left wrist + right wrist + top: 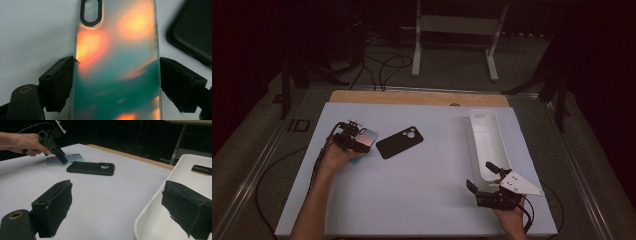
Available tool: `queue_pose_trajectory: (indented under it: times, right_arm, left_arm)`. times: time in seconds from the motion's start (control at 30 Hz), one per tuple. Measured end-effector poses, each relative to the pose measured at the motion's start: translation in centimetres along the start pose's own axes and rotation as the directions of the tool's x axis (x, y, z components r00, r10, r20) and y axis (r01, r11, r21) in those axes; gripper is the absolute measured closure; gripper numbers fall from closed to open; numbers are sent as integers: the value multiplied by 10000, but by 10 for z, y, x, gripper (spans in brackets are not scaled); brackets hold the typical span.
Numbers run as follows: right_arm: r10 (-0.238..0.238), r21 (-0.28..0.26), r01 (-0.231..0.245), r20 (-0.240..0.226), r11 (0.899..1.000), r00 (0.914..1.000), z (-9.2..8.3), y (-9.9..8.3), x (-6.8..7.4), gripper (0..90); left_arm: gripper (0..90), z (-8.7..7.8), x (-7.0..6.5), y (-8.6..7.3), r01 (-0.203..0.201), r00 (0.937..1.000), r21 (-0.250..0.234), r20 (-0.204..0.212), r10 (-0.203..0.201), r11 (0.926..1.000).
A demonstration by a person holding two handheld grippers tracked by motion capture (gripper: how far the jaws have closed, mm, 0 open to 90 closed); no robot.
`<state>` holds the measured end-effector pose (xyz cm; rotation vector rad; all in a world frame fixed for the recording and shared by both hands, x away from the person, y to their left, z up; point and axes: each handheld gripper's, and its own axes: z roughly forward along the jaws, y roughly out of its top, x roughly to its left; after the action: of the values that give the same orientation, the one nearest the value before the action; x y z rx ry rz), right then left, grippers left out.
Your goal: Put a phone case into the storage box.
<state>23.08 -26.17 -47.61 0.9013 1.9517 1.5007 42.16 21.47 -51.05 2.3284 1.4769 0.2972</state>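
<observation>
Where the white worktop (pixel 412 195) carries the black case (pixel 399 142) near its middle, that case serves as landmark: flat, camera hole toward the tray side. Just beside the black case, on the person's left of it, lies the iridescent case (pixel 117 65), orange and teal, back up, its oval camera cutout at the far end. Left hand-held gripper (pixel 117 82) sits over the iridescent case, jaws spread to straddle its width; the left pad touches the case's long edge, the right pad stands at the other edge, contact there not certain, so no firm pinch can be read. From the right gripper view the left hand-held gripper tilts down onto the case, which rests flat on the worktop. White tray (pixel 488 142) lies well apart from the black case, on the person's right of it, long side running away from the person. Right hand-held gripper (pixel 484 176) hangs at the tray's near end, nearer the person than the black case, jaws spread wide, nothing between them, one jaw above the tray rim.
</observation>
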Motion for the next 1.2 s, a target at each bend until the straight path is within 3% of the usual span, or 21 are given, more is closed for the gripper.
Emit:
queue_pose_trajectory:
  times: [0.27, 0.47, 0.63, 0.83, 1.0, 1.2]
  right_arm:
    - [70, -43, -70, -24, 10000, 10000, 0, 1, -1, 94]
    - [28, -25, -28, -94, 10000, 10000, 2, 3, 0, 94]
    - [116, 8, -116, -213, 9999, 9997, 3, 8, 0, 93]
    - [286, 88, -281, -527, 9996, 9982, 8, 18, -7, 93]
    - [248, 401, -222, -655, 9989, 9975, 14, 25, -11, 87]
    - [116, 649, -50, -1017, 9979, 9947, 26, 37, -12, 86]
  left_arm:
    - [172, -5, -4, -7, -197, 9997, -30, 119, 198, 9998]
    - [172, -15, -8, -19, -233, 9997, -630, 6, 234, 9977]
    - [173, -32, -12, -26, -185, 9998, -1435, -138, 167, 9895]
    - [172, -55, -21, -35, -130, 9999, -2476, -47, 122, 9688]
    - [172, -69, -36, -42, -145, 9997, -3373, 142, 205, 9413]
    - [172, -81, -55, -48, -513, 9980, -3995, 127, 614, 9153]
